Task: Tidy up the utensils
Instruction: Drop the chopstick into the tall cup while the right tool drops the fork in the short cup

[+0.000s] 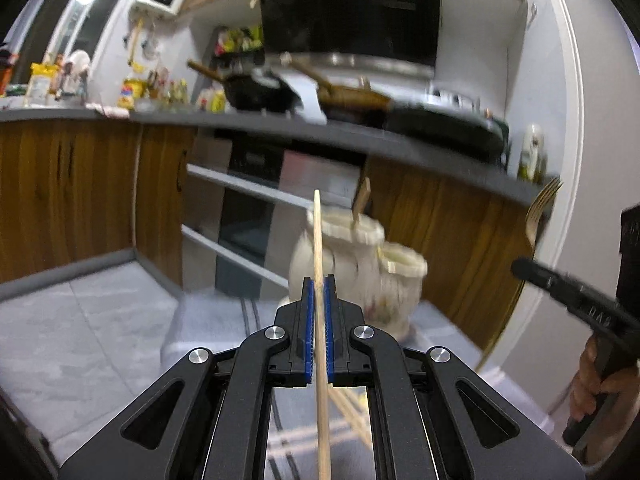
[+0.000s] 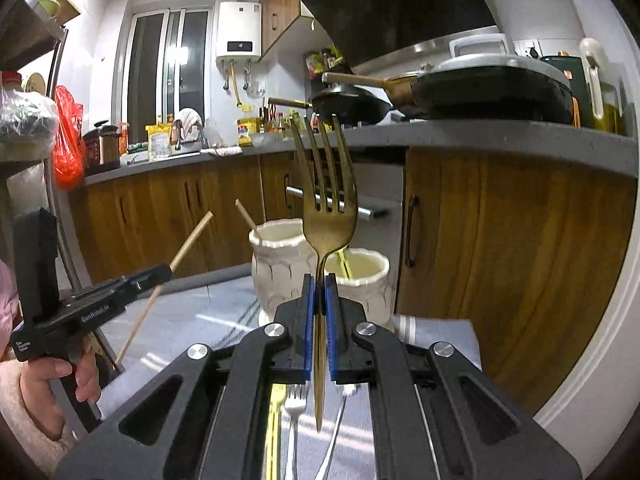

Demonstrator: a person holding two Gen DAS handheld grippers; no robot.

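My left tongs (image 1: 319,285) clamp a chopstick (image 1: 318,240), my right tongs (image 2: 319,285) clamp a gold fork (image 2: 326,208), both short of the white holders (image 2: 280,256).

Bright indoor light, fisheye-bent edges, left view perhaps motion-blurred.

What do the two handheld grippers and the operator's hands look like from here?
Both the left gripper and the right gripper are matte black linkages with silver pivot bolts and blue ribbed finger pads. White lettering marks their side bodies. Bare hands grip the handles; the left hand shows a pink fuzzy sleeve. No cables visible.
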